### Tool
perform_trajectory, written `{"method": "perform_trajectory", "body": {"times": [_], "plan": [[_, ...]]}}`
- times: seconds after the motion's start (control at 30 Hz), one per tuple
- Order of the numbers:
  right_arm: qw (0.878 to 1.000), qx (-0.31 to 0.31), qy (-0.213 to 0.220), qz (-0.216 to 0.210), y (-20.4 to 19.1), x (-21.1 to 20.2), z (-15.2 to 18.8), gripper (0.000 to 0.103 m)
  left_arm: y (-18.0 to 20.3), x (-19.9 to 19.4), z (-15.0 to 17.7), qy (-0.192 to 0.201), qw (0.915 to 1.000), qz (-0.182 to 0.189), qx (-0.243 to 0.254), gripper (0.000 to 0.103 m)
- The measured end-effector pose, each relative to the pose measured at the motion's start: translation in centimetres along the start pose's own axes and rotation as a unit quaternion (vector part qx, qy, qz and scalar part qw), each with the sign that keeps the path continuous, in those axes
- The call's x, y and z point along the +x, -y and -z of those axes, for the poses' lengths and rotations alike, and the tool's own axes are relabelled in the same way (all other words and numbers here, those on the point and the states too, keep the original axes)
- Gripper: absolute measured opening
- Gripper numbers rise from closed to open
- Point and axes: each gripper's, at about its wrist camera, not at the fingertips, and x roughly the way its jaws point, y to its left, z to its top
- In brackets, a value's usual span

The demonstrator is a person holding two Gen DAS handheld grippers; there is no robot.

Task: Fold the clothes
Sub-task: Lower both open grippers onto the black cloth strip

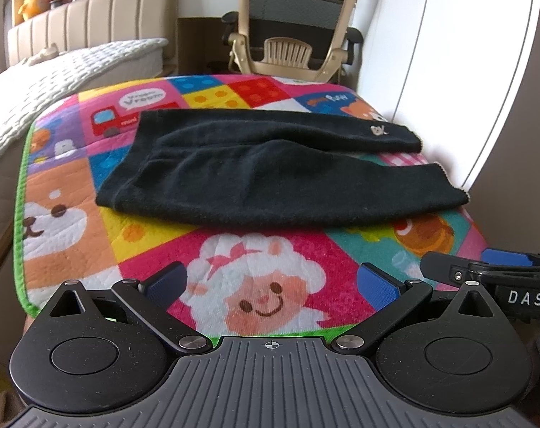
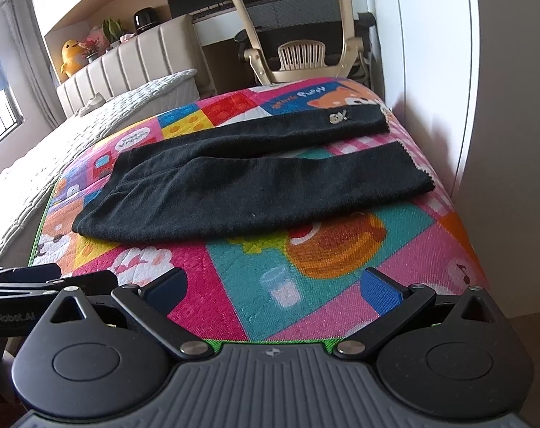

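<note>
**Black garment laid flat, both grippers held back at the near edge**

Bedroom furniture fills the background of the left wrist view: a padded headboard, a white quilt and a mesh office chair [image 1: 295,18]. A bright cartoon-printed mat [image 1: 255,285] is spread as the folding surface, and the black garment [image 1: 255,174] lies flat across its middle, two leg-like ends pointing right, apparently smoothed out so that edges can be reached. The left gripper [image 1: 270,281] is held wide apart and empty over the mat's near edge, well short of the cloth.

From the right wrist view, the garment [image 2: 255,192] is seen the same way, a small logo on its far band. The right gripper [image 2: 273,285] is likewise spread wide, holding nothing, probably poised before a first grasp.
</note>
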Motion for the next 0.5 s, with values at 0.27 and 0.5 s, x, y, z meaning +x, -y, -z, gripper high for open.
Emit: {"method": "perform_trajectory", "body": {"times": [0.27, 0.5], "plan": [[1.0, 0.01, -0.021, 0.003, 1.0, 1.9, -0.6, 0.103, -0.9, 2.1, -0.3, -0.021, 0.9996, 0.007, -0.015, 0.103], [1.0, 0.0, -0.029, -0.004, 1.0, 4.0, -1.8, 0.103, -1.4, 4.4, -0.9, -0.039, 0.9991, 0.01, -0.013, 0.103]]}}
